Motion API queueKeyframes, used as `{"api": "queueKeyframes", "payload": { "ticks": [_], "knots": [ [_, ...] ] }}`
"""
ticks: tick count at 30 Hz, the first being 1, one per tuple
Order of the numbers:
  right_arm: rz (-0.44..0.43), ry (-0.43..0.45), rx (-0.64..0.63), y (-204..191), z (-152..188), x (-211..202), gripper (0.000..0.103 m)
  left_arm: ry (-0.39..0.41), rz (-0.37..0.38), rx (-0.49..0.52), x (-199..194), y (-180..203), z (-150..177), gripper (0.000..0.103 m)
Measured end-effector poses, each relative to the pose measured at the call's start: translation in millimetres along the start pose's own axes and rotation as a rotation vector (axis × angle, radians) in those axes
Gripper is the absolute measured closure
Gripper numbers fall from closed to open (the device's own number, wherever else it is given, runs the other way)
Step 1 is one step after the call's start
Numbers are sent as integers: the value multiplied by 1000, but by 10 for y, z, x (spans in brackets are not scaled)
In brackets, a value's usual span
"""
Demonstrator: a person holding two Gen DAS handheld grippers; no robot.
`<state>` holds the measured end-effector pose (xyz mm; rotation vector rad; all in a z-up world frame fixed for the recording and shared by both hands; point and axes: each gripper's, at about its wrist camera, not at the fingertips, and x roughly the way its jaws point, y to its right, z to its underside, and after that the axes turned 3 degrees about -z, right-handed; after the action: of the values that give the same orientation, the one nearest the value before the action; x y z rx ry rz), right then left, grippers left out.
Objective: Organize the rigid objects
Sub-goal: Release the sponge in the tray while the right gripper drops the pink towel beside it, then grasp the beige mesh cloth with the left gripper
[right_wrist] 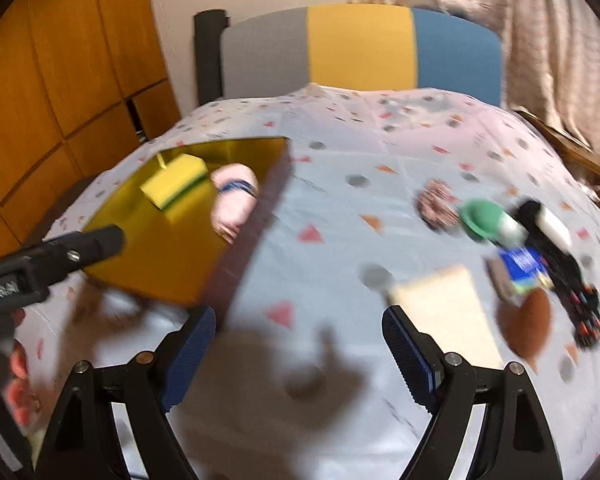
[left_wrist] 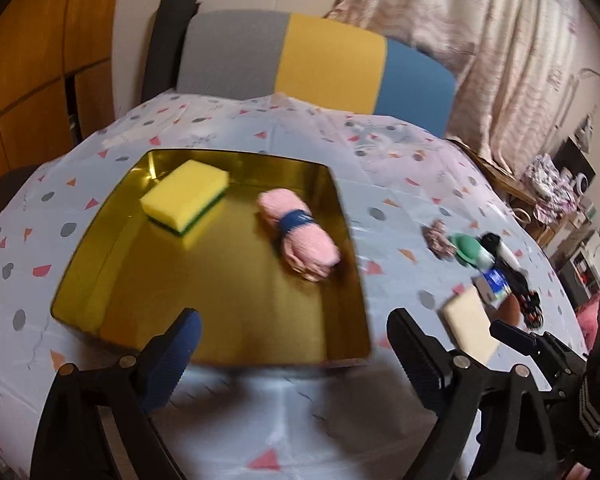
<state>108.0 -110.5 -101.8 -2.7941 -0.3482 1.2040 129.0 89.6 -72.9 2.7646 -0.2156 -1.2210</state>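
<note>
My left gripper (left_wrist: 292, 344) hung with its jaws spread wide and nothing between them, over the near edge of the shallow gold metal tray (left_wrist: 76, 280) that filled the middle of the left wrist view. Inside the tray lay two things already: a yellow sponge block with a green scouring base (left_wrist: 184, 200) toward the upper left of the tray, and a pink rolled cloth bound by a dark blue band (left_wrist: 300, 240) toward its right side, the two well apart.

My right gripper (right_wrist: 296, 336) was likewise spread and empty, above the pale blue tablecloth printed with triangles and dots (right_wrist: 324, 208).

I judged the task only partly done. A cluster still sat on the cloth at the right of the right wrist view: a pale cream flat block (right_wrist: 448, 312) nearest my right jaws, a green cup-shaped piece (right_wrist: 480, 216), a black and white cylindrical item (right_wrist: 548, 224), a small blue printed packet (right_wrist: 520, 264), a round brown object (right_wrist: 528, 320), a dark speckled bundle (right_wrist: 436, 204) and a black object with coloured dots (right_wrist: 584, 316). Blur hid what several of them were. All still lay outside the tray.
</note>
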Motion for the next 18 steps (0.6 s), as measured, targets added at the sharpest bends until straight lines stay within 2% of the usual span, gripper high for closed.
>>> {"api": "queueKeyframes", "payload": {
  "ticks": [5,11,14,16,18],
  "knots": [
    [80,-3,111,550,403,-251,17,-29,76,42,15,439,231,8],
    [216,25,196,1141,726,-546,17,-141,137,76,286,994,421,8],
    [249,47,249,1386,827,-683,17,-176,138,82,420,1216,500,8],
    [263,63,283,1519,885,-759,17,-229,142,92,591,1380,534,8],
    [270,71,308,1616,935,-813,17,-276,164,60,754,1484,556,8]
  ]
}}
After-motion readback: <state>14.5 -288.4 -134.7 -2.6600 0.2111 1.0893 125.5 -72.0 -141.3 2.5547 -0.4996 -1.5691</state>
